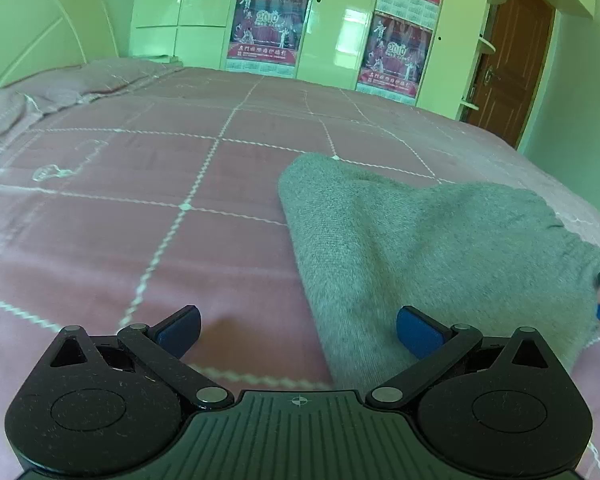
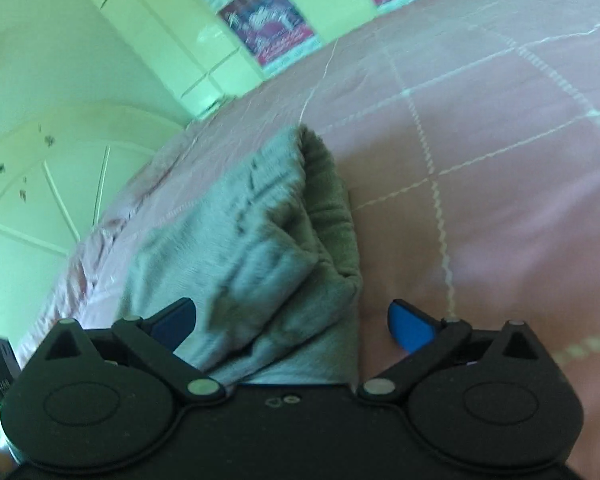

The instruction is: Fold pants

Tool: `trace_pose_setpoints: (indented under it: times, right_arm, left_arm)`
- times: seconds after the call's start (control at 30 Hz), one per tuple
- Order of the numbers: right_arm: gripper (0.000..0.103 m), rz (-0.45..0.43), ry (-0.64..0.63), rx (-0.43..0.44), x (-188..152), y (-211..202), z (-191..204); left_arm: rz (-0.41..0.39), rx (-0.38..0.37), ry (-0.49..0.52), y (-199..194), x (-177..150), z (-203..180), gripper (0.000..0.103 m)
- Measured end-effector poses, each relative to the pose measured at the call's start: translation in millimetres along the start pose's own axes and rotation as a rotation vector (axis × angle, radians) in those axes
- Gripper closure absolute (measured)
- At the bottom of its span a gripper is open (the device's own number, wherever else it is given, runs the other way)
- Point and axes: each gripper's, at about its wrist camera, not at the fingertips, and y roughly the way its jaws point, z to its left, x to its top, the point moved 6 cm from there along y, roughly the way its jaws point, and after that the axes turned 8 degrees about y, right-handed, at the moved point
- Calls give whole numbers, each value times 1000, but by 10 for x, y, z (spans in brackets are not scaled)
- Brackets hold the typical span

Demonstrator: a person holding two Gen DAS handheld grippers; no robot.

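On the pink quilted bed with its white stitched grid, close to the near edge, lies the pair of grey fleecy pants, folded into a thick, compact bundle with a rounded fold on one side and layered edges on the other. It rests flat on the cover by its own weight, which suggests the folding is finished or nearly so and the bundle has been set down to stay. The left gripper hovers low over the bed with its jaws spread wide and nothing gripped; one blue pad sits over the bundle's near corner, the other over bare quilt, so the cloth is free. The right gripper is likewise wide open and grips nothing, tilted down over the opposite side of the bundle, with the cloth lying loose beneath and between its pads. At the far edge of the bed stand pale green wardrobe doors hung with red calendar posters, and a brown wooden door is to one side. Both tools open at once reads as a release after the last fold, though a final smoothing may remain.
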Motion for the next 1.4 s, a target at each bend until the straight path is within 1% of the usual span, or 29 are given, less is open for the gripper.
trace_pose_setpoints:
  times: [0.1, 0.2, 0.23, 0.27, 0.3, 0.37, 0.43, 0.53, 0.6, 0.67, 0.77, 0.83, 0.97, 1.03, 1.13, 1.2, 1.3, 1.4]
  right_arm:
    - [6, -102, -135, -19, -137, -522, 255]
    - [6, -151, -238, -31, -369, -1049, 518]
    - [6, -169, -258, -31, -439, -1209, 607]
    - [6, -181, -268, -28, -522, -1359, 688]
    - [6, -179, -282, -29, -608, -1499, 755]
    - [6, -178, -297, -42, -753, -1711, 879]
    - [6, -200, -312, -56, -910, -1938, 943]
    - [6, -230, -341, -65, -1114, -2245, 1028]
    - [6, -238, -335, -88, -1249, -2403, 1018]
    - [6, -266, -368, -124, -1382, -2539, 998]
    - [6, -287, -430, -151, -1568, -2667, 977]
    - [6, -286, -434, -157, -1643, -2719, 951]
    - [6, -279, -458, -179, -1799, -2653, 806]
    - [6, -240, -436, -175, -1818, -2584, 773]
    - [6, -264, -433, -152, -1855, -2615, 809]
    - [6, -258, -446, -138, -1875, -2612, 844]
    - [6, -250, -469, -141, -1909, -2596, 878]
    - [6, -240, -462, -140, -1914, -2586, 871]
  left_arm:
    - [-46, 43, 24, -507, -54, -42, 0]
    - [-96, 52, 45, -1081, -156, -142, 0]
    - [-109, 69, 47, -1280, -194, -160, 0]
    - [-104, 80, 43, -1447, -231, -172, 0]
    - [-107, 73, 37, -1609, -272, -206, 0]
    - [-138, 60, 8, -1980, -365, -278, 0]
    - [-156, 57, 11, -2281, -471, -367, 0]
    - [-193, 61, 28, -2746, -659, -524, 0]
    - [-218, 61, 18, -3002, -796, -600, 0]
    - [-235, 52, 19, -3190, -924, -703, 0]
    - [-260, 61, 34, -3384, -1116, -851, 0]
    - [-276, 63, 50, -3446, -1221, -947, 0]
    - [-318, 67, 75, -3480, -1432, -1108, 0]
    - [-277, 74, 90, -3399, -1472, -1141, 0]
    - [-277, 71, 100, -3405, -1478, -1186, 0]
    - [-277, 80, 103, -3414, -1488, -1200, 0]
    - [-271, 75, 96, -3410, -1482, -1208, 0]
    - [-259, 76, 106, -3390, -1485, -1225, 0]
